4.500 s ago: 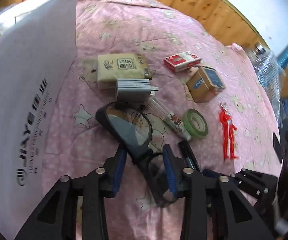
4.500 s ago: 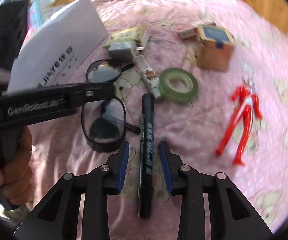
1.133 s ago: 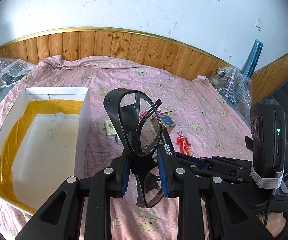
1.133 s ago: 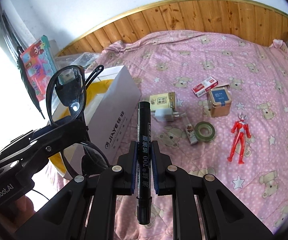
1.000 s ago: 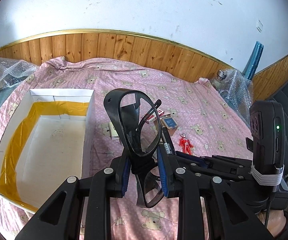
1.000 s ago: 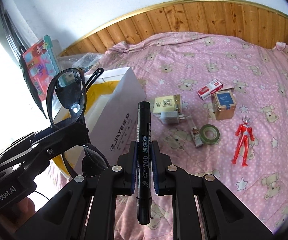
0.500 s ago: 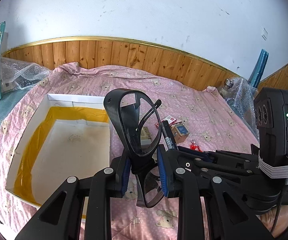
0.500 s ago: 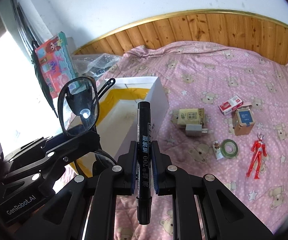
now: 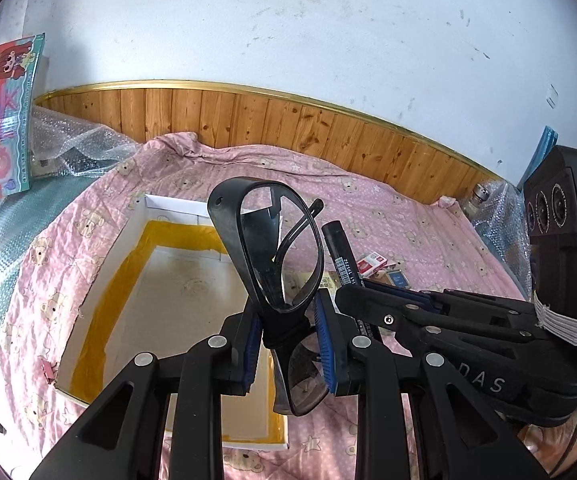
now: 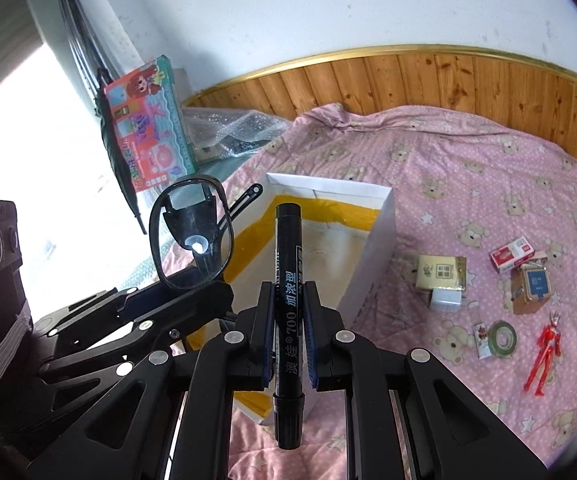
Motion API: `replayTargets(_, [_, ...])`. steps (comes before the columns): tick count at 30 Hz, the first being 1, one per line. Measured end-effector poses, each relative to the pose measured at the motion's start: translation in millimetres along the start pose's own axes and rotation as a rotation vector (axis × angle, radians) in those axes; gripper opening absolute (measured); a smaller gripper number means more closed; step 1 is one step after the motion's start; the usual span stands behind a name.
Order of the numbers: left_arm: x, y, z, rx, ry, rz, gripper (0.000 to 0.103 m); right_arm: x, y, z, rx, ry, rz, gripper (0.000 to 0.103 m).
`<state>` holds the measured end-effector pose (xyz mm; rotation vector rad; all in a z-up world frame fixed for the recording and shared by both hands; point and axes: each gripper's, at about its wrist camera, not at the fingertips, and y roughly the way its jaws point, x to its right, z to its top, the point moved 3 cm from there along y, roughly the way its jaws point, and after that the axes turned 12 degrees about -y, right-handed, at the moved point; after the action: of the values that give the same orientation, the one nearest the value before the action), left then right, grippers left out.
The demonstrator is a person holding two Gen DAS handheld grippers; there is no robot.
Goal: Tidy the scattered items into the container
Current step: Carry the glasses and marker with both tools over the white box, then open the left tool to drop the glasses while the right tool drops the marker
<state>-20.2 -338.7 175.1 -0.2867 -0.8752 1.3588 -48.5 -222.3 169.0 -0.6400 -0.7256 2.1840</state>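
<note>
Both grippers are clamped on something. Left gripper (image 9: 288, 340) has its blue pads (image 9: 253, 344) pressed narrow on the bridge area of the black glasses (image 9: 272, 256); glasses stand on end, long axis near vertical in the left wrist view, one lens up at frame centre, the other lens hanging below the pads, temple arm sticking out to the upper right. Right gripper (image 10: 288, 336) is closed narrow on the black marker (image 10: 287, 320), pads touching both sides of the barrel; marker long axis runs straight up-down in the right wrist view, one end pointing up toward the box, the other end hanging below the fingers at lower centre.

White box (image 10: 372, 280) with yellow-taped inner walls sits open on the pink bedspread (image 10: 468, 168), centre of the right wrist view, centre-left in the left wrist view; glasses and marker are both in the air, in front of the box opening in each view.

Right side of the right wrist view, lying on the bedspread: beige packet (image 10: 440, 272), red-white box (image 10: 512, 254), brown carton (image 10: 532, 284), green tape roll (image 10: 502, 338), red figure (image 10: 544, 356).
</note>
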Motion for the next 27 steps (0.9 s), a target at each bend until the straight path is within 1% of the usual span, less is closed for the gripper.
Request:
replayTargets(4, [-13, -6, 7, 0.011, -0.016, 0.014, 0.027, -12, 5, 11, 0.009, -0.012, 0.020, 0.014])
replayTargets(9, [-29, -10, 13, 0.019, -0.034, 0.039, 0.027, -25, 18, 21, -0.004, -0.035, 0.028, 0.014])
replayTargets(16, [-58, 6, 11, -0.018, -0.069, 0.102, 0.027, -33, 45, 21, -0.050, -0.042, 0.031, 0.014])
replayTargets(22, [-71, 23, 12, -0.050, -0.058, 0.151, 0.027, -35, 63, 18, -0.088, -0.042, 0.029, 0.014])
replayTargets(27, [-80, 38, 14, -0.081, -0.050, 0.183, 0.027, -29, 83, 19, -0.126, -0.021, 0.031, 0.014])
